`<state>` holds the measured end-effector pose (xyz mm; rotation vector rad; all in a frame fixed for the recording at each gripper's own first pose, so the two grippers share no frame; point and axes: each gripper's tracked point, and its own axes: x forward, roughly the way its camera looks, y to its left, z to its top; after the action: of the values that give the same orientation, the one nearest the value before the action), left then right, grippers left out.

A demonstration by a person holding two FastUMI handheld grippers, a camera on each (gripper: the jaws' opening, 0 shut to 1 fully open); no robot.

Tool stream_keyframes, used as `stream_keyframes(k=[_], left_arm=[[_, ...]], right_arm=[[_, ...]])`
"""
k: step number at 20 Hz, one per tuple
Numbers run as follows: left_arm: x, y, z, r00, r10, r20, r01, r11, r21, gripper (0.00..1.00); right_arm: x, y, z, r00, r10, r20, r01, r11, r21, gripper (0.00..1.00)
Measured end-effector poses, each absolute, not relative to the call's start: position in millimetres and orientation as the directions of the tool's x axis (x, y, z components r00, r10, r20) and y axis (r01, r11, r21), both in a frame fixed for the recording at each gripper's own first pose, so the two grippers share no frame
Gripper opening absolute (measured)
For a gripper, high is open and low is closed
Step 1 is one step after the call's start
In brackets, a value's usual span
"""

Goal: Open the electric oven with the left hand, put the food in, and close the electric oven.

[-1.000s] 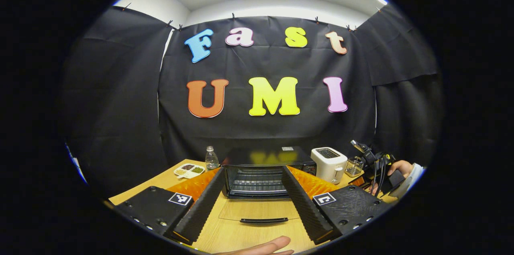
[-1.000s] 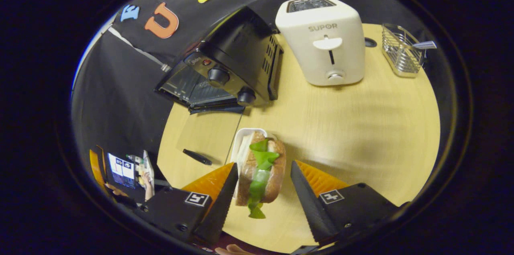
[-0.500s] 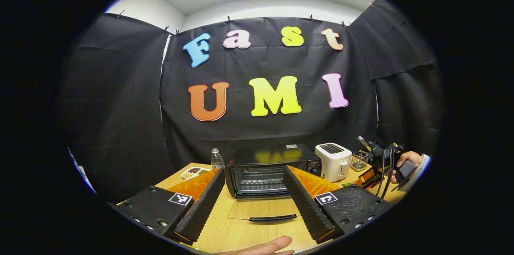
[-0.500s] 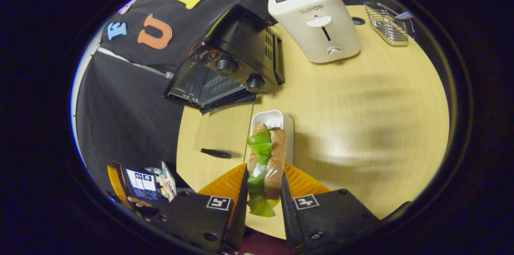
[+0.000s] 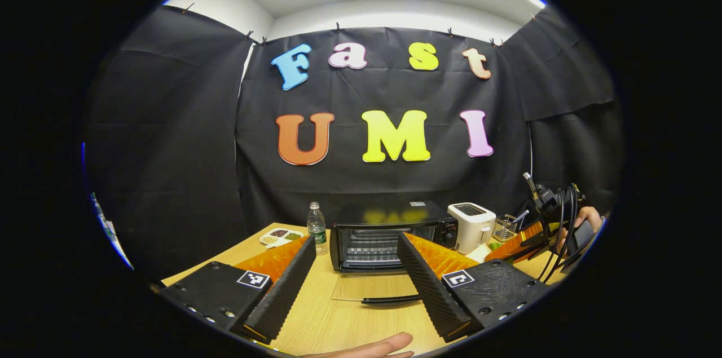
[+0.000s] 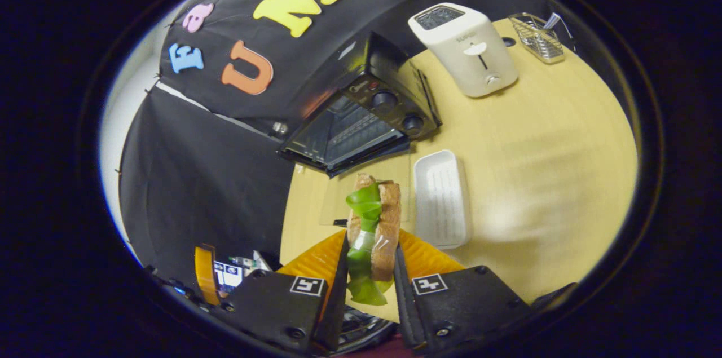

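The black electric oven (image 5: pixel 389 231) (image 6: pixel 369 115) stands at the back of the wooden table with its glass door (image 5: pixel 372 288) folded flat and the rack showing. My left gripper (image 5: pixel 352 279) is open in front of that door, nothing between its fingers. My right gripper (image 6: pixel 369 273) is shut on a sandwich (image 6: pixel 373 228) with green lettuce, held in the air above the table, left of the white tray (image 6: pixel 443 197). In the left gripper view the right gripper (image 5: pixel 519 242) sits at the far right, with a hand (image 5: pixel 586 217) behind it.
A white toaster (image 5: pixel 472 225) (image 6: pixel 465 48) stands right of the oven, and a wire basket (image 6: pixel 536 36) beyond it. A water bottle (image 5: pixel 317 228) and a small dish of grains (image 5: pixel 280 237) sit left of the oven. A fingertip (image 5: pixel 372 347) shows at the bottom edge.
The right gripper closed on the sandwich, lifted it off the white tray and carried it left toward the open oven. The left gripper drew back from the oven a little.
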<state>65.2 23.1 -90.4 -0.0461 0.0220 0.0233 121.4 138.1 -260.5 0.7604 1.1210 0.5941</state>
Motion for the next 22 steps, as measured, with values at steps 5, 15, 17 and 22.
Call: stream_keyframes(k=[5, 15, 17, 22], left_arm=[[57, 37, -93, 1.000, -0.002, -0.020, 0.001, 0.997, -0.072, 0.95], [41, 79, -101, 0.999, 0.027, -0.028, -0.029, 0.996, -0.090, 0.95], [39, 85, -103, 0.999, 0.037, -0.034, -0.039, 0.996, -0.086, 0.95], [32, 104, -113, 0.995, 0.075, -0.061, -0.080, 0.993, -0.085, 0.95]], right_arm=[[130, 204, -260, 0.476, 0.748, -0.462, -0.037, 0.542, 0.839, 0.43], [212, 291, -277, 0.790, 0.541, -0.290, 0.045, 0.420, 0.906, 0.43], [241, 296, -284, 0.851, 0.441, -0.283, 0.079, 0.426, 0.901, 0.43], [298, 321, -302, 0.902, 0.338, -0.269, 0.069, 0.502, 0.862, 0.43]])
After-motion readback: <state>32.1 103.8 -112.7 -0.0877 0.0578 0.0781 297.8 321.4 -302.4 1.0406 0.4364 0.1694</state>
